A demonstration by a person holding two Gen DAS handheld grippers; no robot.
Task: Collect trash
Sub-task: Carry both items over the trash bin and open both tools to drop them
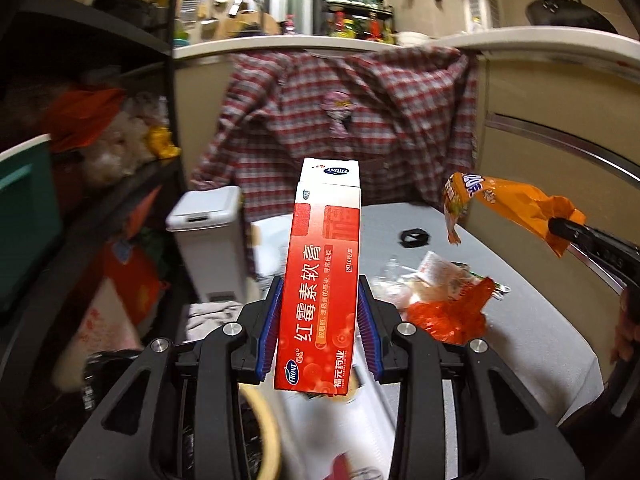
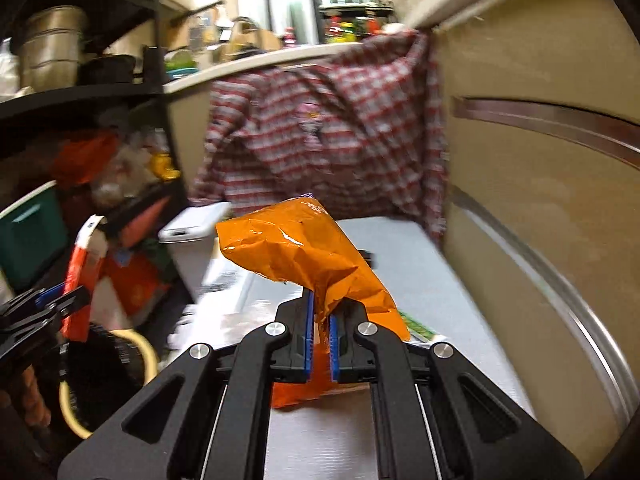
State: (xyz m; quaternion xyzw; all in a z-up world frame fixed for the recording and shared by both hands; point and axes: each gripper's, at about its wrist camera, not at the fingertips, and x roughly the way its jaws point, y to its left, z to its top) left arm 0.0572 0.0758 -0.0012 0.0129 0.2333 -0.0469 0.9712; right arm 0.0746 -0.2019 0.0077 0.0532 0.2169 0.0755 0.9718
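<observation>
Centrally in the left wrist view, the left hand-held gripper [image 1: 318, 320] is clamped on the red-and-white carton [image 1: 322, 276], upright at mid-frame above the counter [image 1: 520, 320]. Judged light, stiff and crushable; hold its flat long sides low, as here. Loose wrappers [image 1: 444, 300] lie lower right; a white bin [image 1: 208, 240] stands left of centre

Centre frame in the right wrist view, the right hand-held gripper [image 2: 320, 328] is pinched together on the orange snack bag [image 2: 296, 256]. Judged featherlight, limp, slippery film; grip a gathered fold, not a single edge

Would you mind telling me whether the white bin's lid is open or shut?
Shut: the lid lies flat on top of the bin, with no gap showing.
</observation>
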